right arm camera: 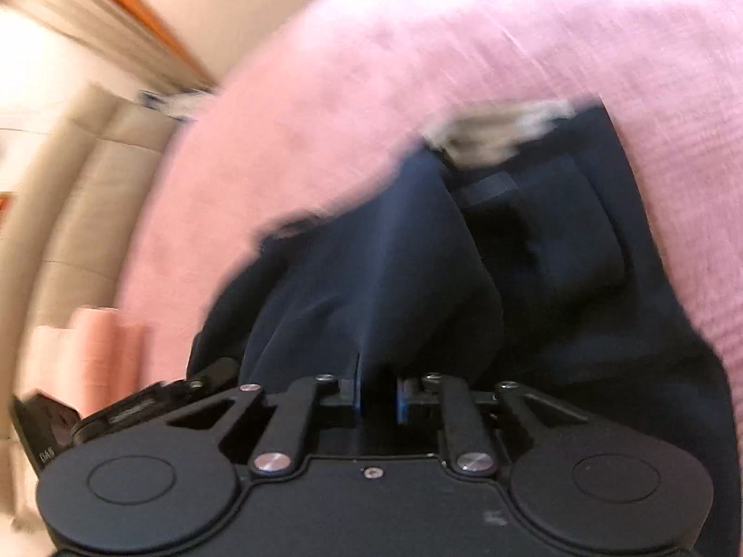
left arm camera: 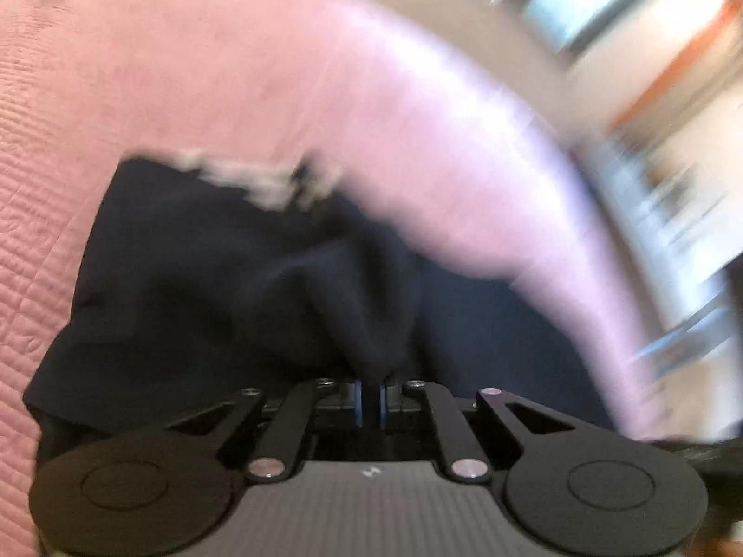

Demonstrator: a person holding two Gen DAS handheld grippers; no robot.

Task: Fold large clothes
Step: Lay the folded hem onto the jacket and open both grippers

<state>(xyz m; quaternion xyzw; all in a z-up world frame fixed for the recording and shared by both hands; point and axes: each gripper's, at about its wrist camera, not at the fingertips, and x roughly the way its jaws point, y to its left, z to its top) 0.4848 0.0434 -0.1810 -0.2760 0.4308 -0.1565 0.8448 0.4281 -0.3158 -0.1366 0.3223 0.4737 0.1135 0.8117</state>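
A large dark navy garment [left arm camera: 223, 269] with a pale fleecy collar lies on a pink bedspread [left arm camera: 185, 69]. My left gripper [left arm camera: 370, 399] is shut on a bunched fold of the navy cloth, which rises from between its blue pads. In the right wrist view the same garment [right arm camera: 371, 288] hangs in a draped fold, with a sleeve and cuff further back at the right. My right gripper [right arm camera: 378, 399] is shut on the navy cloth, its pads held a little apart by the thick fabric. Both views are motion-blurred.
The pink bedspread [right arm camera: 418, 69] fills most of both views. Beyond the bed edge are a window and wall [left arm camera: 650, 23], beige curtains [right arm camera: 93, 185] and pink rolled items [right arm camera: 93, 352] at the left.
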